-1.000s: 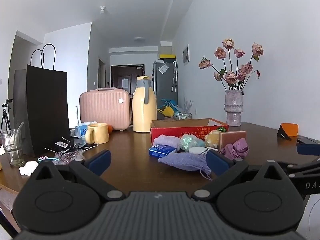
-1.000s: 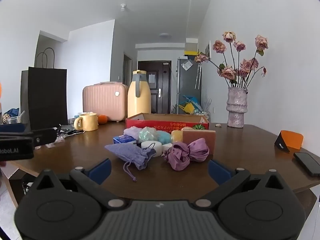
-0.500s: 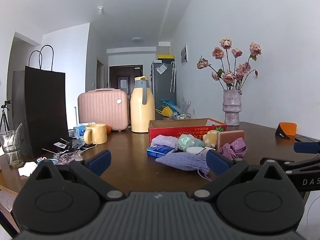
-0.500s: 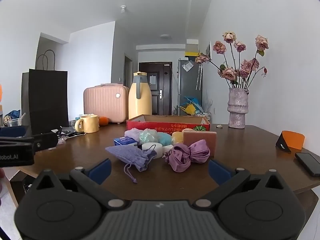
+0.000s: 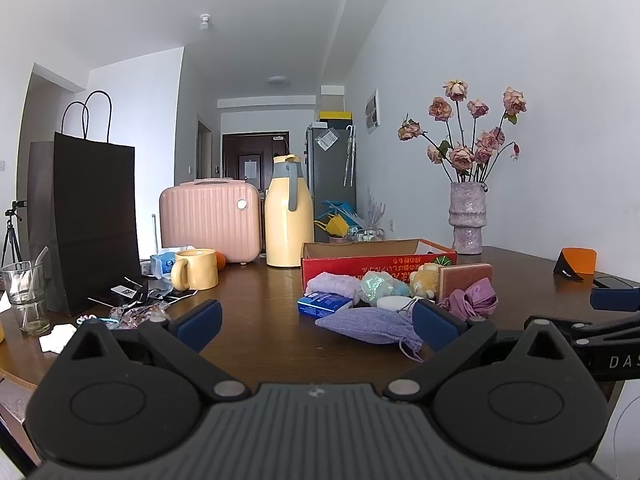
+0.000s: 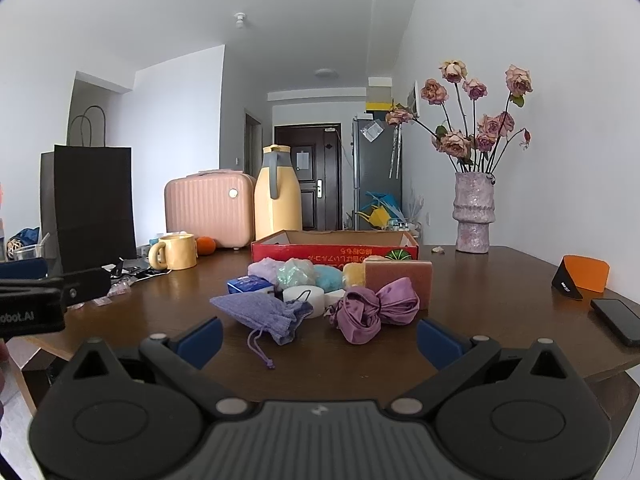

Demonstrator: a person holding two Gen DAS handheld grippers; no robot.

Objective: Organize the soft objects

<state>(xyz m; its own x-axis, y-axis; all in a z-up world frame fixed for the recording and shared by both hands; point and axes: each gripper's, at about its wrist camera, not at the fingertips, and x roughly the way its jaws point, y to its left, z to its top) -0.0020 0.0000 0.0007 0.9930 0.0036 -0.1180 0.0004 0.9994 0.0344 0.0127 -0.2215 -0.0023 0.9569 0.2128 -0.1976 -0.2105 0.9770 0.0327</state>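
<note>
A pile of soft objects lies on the brown table (image 6: 480, 312) in front of a red cardboard box (image 6: 336, 246): a lavender drawstring pouch (image 6: 264, 314), a purple satin scrunchie (image 6: 376, 312), a pink sponge (image 6: 400, 276), fluffy lilac, mint and blue pieces, a white round pad and a small blue pack (image 6: 248, 283). The pouch (image 5: 368, 326), scrunchie (image 5: 472, 298) and box (image 5: 376, 258) also show in the left wrist view. My right gripper (image 6: 318, 338) is open and empty, short of the pile. My left gripper (image 5: 316, 322) is open and empty, left of the pile.
Behind stand a yellow thermos (image 5: 289, 212), a pink case (image 5: 210, 220), a yellow mug (image 5: 196, 269), a black paper bag (image 5: 84, 224) and a vase of dried roses (image 6: 474, 212). A glass (image 5: 26, 296) and wrappers lie left. A phone (image 6: 616, 320) and an orange card (image 6: 584, 278) lie right.
Both grippers have edged slightly and stay open. The pile has not moved.
</note>
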